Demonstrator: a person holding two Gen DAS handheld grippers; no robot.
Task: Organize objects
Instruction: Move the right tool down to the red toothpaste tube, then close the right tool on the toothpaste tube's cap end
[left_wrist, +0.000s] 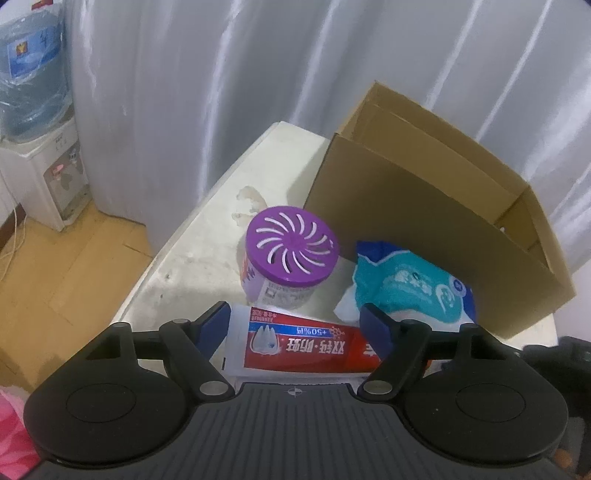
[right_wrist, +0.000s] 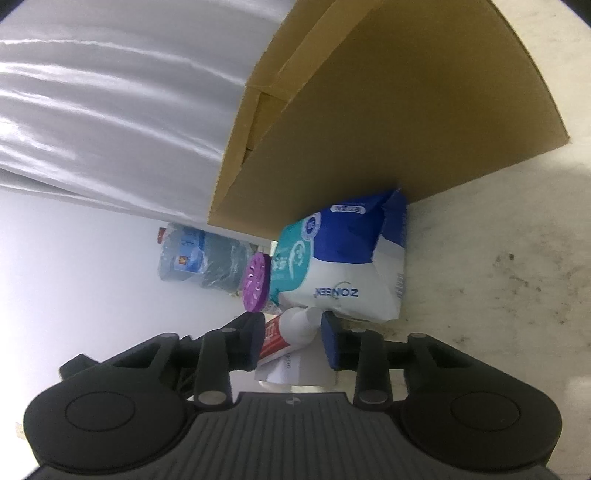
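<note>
My left gripper (left_wrist: 295, 325) and my right gripper (right_wrist: 293, 338) both work on the toothpaste tube (left_wrist: 314, 345), which lies flat on the table (left_wrist: 192, 258) in front of the cardboard box (left_wrist: 424, 221). My right jaws are closed on the white cap end of the tube. My left jaws stand on both sides of the red body of the tube; I cannot tell if the pads press it already.

I judge that the task is only at its beginning. The box looks empty as far as I can see inside it, though part of its floor is hidden. Three things are outside it: the tube, the purple-lidded jar (left_wrist: 291, 254) just behind the tube, and the blue and white tissue pack (left_wrist: 410, 284), which lies close against the front wall of the box. All of them wait to be put away, I think.

The table is white, worn and stained with dark marks. Behind it hangs a pale grey curtain (left_wrist: 221, 74). At the left stands a water dispenser (left_wrist: 40, 129) on a wooden floor (left_wrist: 74, 258).
</note>
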